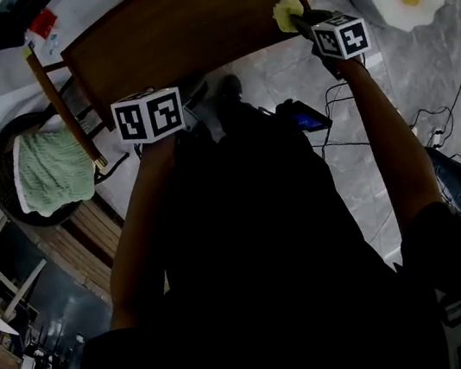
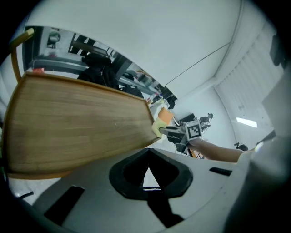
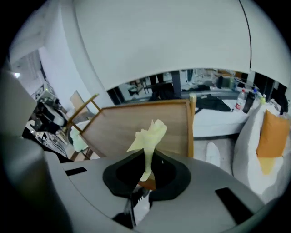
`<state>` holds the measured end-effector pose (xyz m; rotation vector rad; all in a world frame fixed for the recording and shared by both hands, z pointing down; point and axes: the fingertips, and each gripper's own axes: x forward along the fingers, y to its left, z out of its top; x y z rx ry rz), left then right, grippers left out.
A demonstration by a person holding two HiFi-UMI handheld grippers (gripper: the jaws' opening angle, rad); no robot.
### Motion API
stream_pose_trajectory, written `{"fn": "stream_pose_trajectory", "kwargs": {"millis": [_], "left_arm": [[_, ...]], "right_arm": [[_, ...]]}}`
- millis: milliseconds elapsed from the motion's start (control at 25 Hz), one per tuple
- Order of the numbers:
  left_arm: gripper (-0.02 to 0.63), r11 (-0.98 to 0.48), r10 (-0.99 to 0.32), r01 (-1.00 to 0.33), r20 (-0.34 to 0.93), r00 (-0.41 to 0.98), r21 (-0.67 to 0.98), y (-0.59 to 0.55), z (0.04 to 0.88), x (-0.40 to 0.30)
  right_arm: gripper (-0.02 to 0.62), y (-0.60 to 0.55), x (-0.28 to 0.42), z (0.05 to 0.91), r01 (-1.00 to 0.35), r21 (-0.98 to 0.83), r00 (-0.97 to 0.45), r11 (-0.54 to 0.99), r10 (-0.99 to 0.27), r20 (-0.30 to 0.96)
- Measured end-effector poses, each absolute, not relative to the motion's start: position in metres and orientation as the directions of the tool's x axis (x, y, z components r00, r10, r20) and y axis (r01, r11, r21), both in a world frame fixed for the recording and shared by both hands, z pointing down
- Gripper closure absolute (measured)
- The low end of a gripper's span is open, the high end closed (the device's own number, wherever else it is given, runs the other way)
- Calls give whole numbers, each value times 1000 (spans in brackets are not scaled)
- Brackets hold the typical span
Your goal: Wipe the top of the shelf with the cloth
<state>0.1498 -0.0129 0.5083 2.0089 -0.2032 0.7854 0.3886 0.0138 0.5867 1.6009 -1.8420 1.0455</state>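
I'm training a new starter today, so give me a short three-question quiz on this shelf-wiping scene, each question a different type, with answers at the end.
1. True or false: the left hand-held gripper holds the cloth.
2. By which part of the shelf top is the cloth? A) left end B) right corner C) middle
3. Fill in: the cloth is pale ____.
Key: 1 false, the right hand-held gripper is shut on it and the left is shut on nothing; 2 B; 3 yellow.
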Motion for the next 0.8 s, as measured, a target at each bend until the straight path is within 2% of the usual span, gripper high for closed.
{"fn": "stream_pose_trajectory", "kwargs": {"millis": [160, 320, 560, 680, 800], "left_arm": [[595, -598, 121, -344, 507, 854, 724, -33, 466, 152], [595, -673, 106, -189, 346, 932, 715, -41, 402, 149], [595, -780, 104, 71, 16, 994, 622, -35, 287, 112], [595, -825, 114, 150, -101, 988, 545, -13, 243, 78], [595, -863, 122, 180, -152, 981, 473, 8, 206, 41]], "right_arm": [[551, -22, 352, 489, -951, -257, -292, 174, -783, 549], [551, -31, 304, 382, -906, -241, -412, 349, -858, 306], [551, -9, 220, 244, -806, -192, -567, 560, -824, -22], [551, 15, 176, 206, -770, -208, -593, 604, -797, -118], [551, 39, 135, 180, -745, -223, -607, 629, -777, -167]]}}
